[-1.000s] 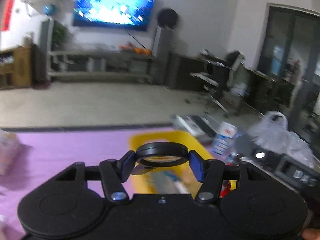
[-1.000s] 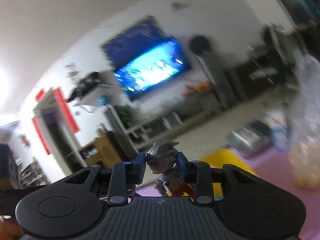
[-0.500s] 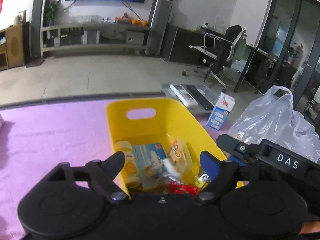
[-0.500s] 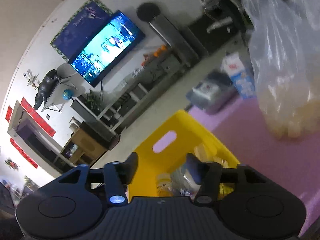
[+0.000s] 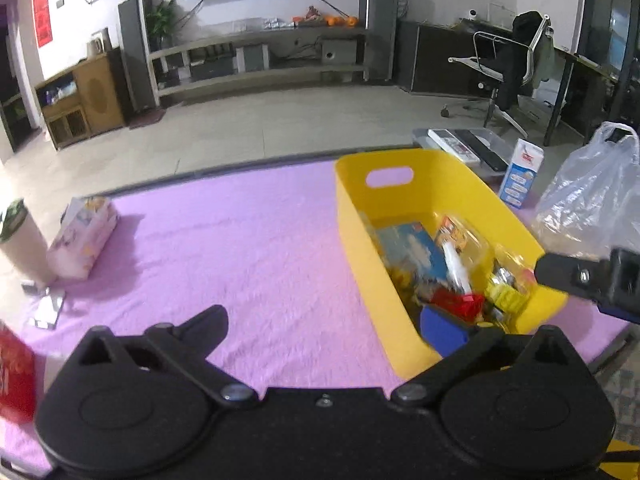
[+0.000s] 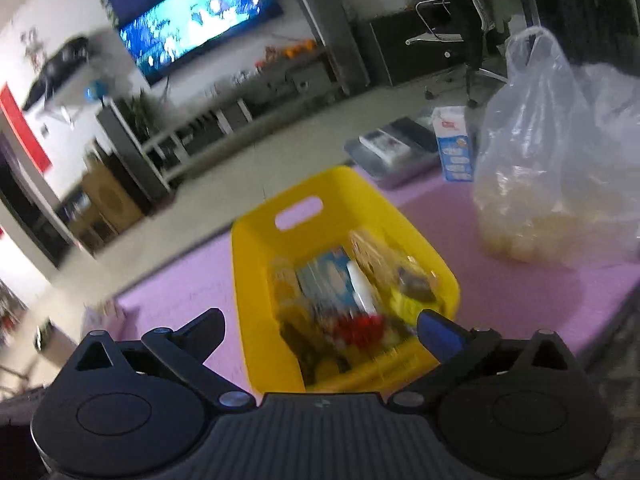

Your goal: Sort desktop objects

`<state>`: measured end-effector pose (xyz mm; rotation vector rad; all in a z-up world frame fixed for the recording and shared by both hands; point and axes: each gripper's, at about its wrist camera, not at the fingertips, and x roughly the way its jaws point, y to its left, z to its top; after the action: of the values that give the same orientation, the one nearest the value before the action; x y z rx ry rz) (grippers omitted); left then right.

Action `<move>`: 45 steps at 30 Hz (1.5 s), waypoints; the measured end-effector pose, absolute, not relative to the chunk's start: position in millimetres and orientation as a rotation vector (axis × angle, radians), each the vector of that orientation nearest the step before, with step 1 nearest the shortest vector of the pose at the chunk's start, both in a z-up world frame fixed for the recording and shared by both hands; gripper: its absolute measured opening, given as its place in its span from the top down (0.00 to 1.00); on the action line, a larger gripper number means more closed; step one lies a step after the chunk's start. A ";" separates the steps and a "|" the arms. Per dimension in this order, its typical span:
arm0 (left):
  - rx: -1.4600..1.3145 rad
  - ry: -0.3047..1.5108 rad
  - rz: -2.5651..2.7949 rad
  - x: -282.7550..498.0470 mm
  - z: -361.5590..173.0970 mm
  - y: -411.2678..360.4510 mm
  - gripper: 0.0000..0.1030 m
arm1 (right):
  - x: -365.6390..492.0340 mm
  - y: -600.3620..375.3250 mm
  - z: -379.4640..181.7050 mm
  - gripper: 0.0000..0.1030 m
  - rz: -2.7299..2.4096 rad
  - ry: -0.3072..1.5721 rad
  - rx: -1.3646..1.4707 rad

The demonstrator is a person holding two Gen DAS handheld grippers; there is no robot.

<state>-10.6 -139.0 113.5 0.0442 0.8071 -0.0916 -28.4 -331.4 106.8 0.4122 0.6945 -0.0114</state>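
Both grippers' jaws spread wide, empty, left gripper (image 5: 324, 330) beside yellow bin (image 5: 362, 240), right gripper (image 6: 320, 330) above it

Yellow bin (image 5: 452, 196) with blue booklet (image 5: 412, 250) and red item (image 5: 456, 304) inside, lilac-pink fuzzy surface (image 5: 248, 248), clear plastic bag (image 6: 560, 152) with pale yellow contents, white-and-blue carton (image 5: 520, 178), pastel printed tissue pack (image 5: 82, 236), red packet (image 5: 14, 376)

Your two wrist views, both close above the table.
Each faces the TV wall; both share the yellow bin (image 5: 436, 188) (image 6: 256, 248) and plastic bag (image 5: 588, 200) (image 6: 560, 152).
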 end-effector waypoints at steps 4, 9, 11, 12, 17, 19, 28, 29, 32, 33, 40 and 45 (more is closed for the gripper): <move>0.030 0.817 -0.125 -34.0 112.4 -136.6 0.00 | -60.3 -318.7 111.1 0.00 -0.034 0.761 0.323; 0.043 0.824 -0.160 -59.7 108.4 -139.6 0.00 | -84.8 -307.2 110.6 0.00 -0.045 0.816 0.224; 0.032 0.828 -0.166 -64.0 107.1 -138.5 0.00 | -89.8 -306.8 110.6 0.00 -0.053 0.824 0.214; 0.026 0.833 -0.168 -66.8 106.7 -137.0 0.00 | -92.0 -306.2 111.1 0.00 -0.056 0.826 0.211; 0.018 0.836 -0.171 -71.2 105.8 -137.4 0.00 | -101.4 -302.1 113.6 0.00 -0.059 0.826 0.194; 0.017 0.841 -0.168 -70.9 105.3 -139.1 0.00 | -102.9 -301.4 113.2 0.00 -0.060 0.827 0.190; 0.017 0.860 -0.165 -69.2 100.9 -144.6 0.00 | -105.0 -304.4 110.5 0.00 -0.069 0.827 0.183; 0.018 0.861 -0.165 -68.9 99.8 -145.2 0.00 | -105.2 -304.9 109.9 0.00 -0.070 0.828 0.183; 0.032 0.863 -0.160 -68.1 97.3 -148.0 0.00 | -104.1 -306.2 107.1 0.00 -0.074 0.832 0.181; 0.035 0.862 -0.159 -67.8 97.0 -148.3 0.00 | -103.6 -306.5 106.2 0.00 -0.076 0.833 0.182; 0.041 0.871 -0.158 -63.8 92.1 -149.1 0.00 | -101.1 -306.5 103.2 0.00 -0.079 0.835 0.180; 0.038 0.881 -0.158 -60.6 89.1 -149.4 0.00 | -99.0 -306.3 100.3 0.00 -0.083 0.838 0.173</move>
<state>-60.6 -149.4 89.1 0.0379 0.8808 -0.1577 -99.0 -306.3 100.3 0.1734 0.8385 -0.0828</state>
